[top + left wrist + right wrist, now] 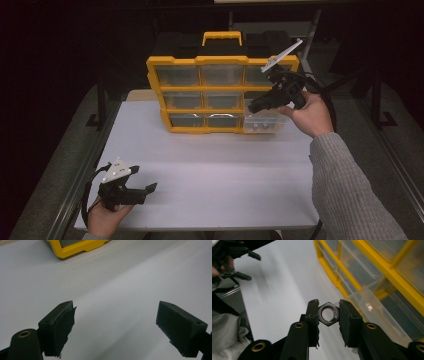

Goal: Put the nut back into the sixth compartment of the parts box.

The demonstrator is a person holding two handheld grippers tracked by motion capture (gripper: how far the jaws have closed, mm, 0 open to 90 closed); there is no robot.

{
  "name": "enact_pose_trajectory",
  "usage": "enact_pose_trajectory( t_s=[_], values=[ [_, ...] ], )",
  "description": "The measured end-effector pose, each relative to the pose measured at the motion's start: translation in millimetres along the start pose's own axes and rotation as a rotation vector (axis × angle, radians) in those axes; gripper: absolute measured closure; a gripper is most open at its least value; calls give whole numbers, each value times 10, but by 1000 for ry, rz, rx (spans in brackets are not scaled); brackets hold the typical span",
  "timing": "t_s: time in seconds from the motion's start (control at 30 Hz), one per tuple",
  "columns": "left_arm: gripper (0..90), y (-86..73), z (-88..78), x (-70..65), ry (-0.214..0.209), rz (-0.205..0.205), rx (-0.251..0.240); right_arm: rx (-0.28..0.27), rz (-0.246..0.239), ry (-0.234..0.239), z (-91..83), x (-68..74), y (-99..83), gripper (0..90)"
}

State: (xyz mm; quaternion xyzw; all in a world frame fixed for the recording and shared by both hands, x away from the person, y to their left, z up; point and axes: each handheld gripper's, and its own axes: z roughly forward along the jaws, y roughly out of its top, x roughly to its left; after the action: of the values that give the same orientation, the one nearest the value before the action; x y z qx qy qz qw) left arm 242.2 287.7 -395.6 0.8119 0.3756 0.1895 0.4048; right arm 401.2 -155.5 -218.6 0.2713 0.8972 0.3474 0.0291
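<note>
High view: at the near left corner of the flat white surface [210, 165], the left hand-held gripper [142, 191] sits in the person's left hand [105, 217], low over the bare top with its black jaws pointing toward the middle. In the left gripper view those jaws stand wide apart, with only white surface between them and a yellow corner of the case at the top edge.

Toward the middle of the far edge stands the yellow plastic organiser case with clear drawers and a yellow carry handle [172, 62], upright on the surface, three drawers across and three rows high. Its bottom right drawer, a clear plastic tray [265, 125], is pulled out toward the person and juts past the yellow frame.

At the right, the person's right hand [312, 115], in a grey knitted sleeve [345, 190], holds the right hand-held gripper [252, 106] in the air in front of the case's right column, just above the pulled-out drawer, jaws pointing left and slightly down.

In the right gripper view, the right hand-held gripper [329, 312] has its jaws closed onto a shiny steel hexagonal nut [328, 314]: both pads press on opposite flats of the nut, whose threaded hole faces the camera. The nut is clear of the surface, with the open clear drawer [372, 312] just beside and behind it at the right.
</note>
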Motion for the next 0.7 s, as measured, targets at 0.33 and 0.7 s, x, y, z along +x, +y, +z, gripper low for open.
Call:
enact_pose_trajectory(
  t_s=[0.33, 0.7],
  values=[
    [146, 3, 0, -7, -5, 0, 18, 34, 92, -76, 72, -244, -76, 690],
    [146, -2, 6, -3, -4, -2, 13, 48, 114, -81, 284, -357, -254, 690]
  ],
)
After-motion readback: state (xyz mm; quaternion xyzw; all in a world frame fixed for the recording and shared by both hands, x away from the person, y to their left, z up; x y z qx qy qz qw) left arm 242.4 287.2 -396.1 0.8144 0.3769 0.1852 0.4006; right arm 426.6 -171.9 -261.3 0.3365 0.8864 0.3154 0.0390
